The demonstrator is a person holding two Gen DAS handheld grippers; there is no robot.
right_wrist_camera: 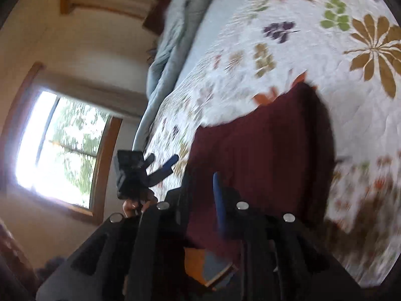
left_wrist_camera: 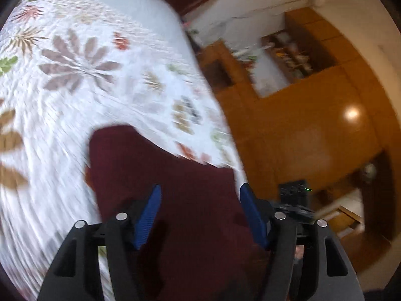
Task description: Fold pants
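Observation:
Dark maroon pants (left_wrist_camera: 160,175) lie folded on a white floral quilt (left_wrist_camera: 75,87) near the bed's edge. My left gripper (left_wrist_camera: 199,193) is open, its blue fingers (left_wrist_camera: 150,213) spread above the pants, holding nothing. In the right wrist view the pants (right_wrist_camera: 263,145) lie ahead on the quilt (right_wrist_camera: 300,57). My right gripper (right_wrist_camera: 200,183) hangs over the pants' near edge; one blue finger (right_wrist_camera: 219,200) shows, the other is dark and blurred. The left gripper also shows in the right wrist view (right_wrist_camera: 160,168), open, held in a hand beside the bed. Both views are motion-blurred.
A wooden floor (left_wrist_camera: 300,138) and wooden shelves with small items (left_wrist_camera: 288,55) lie right of the bed. A light blue sheet (right_wrist_camera: 170,50) bunches along the far bed side. A window (right_wrist_camera: 62,148) is on the wall. The right gripper's body shows in the left wrist view (left_wrist_camera: 293,193).

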